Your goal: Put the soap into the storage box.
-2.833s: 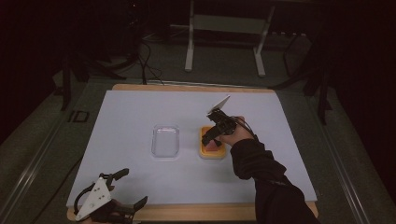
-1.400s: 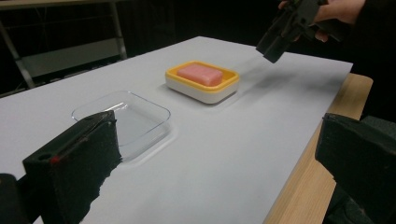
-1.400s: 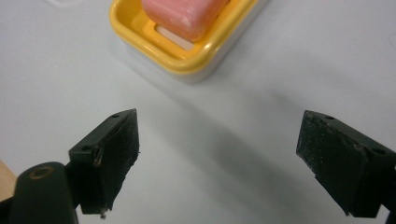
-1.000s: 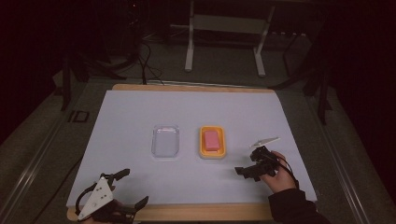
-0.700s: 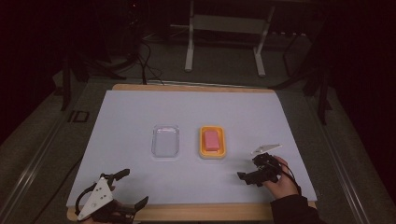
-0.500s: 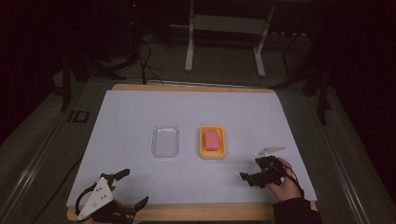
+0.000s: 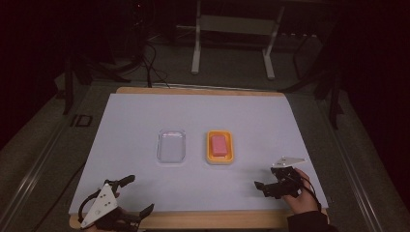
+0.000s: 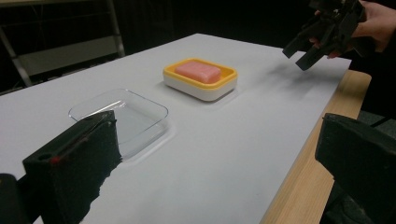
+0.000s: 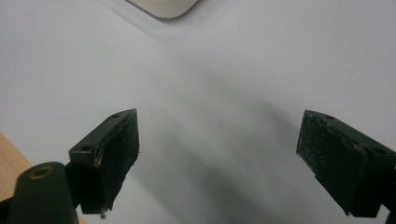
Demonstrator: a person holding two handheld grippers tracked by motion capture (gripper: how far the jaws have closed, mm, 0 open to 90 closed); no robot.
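One soap (image 7: 219, 144), two dishes (image 7: 171, 146).

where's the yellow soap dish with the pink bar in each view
High view: the soap dish sits mid-table, just right of the clear tray, pink soap inside.
Left gripper view: upper middle, beyond and right of the clear tray.
Right gripper view: a pale rounded corner at the top edge seems to be its base; the soap cannot be made out there.
Shared landmark: the white table sheet under everything.

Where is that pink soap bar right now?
In the high view, the pink soap lies in the yellow dish mid-table, just right of the clear tray.
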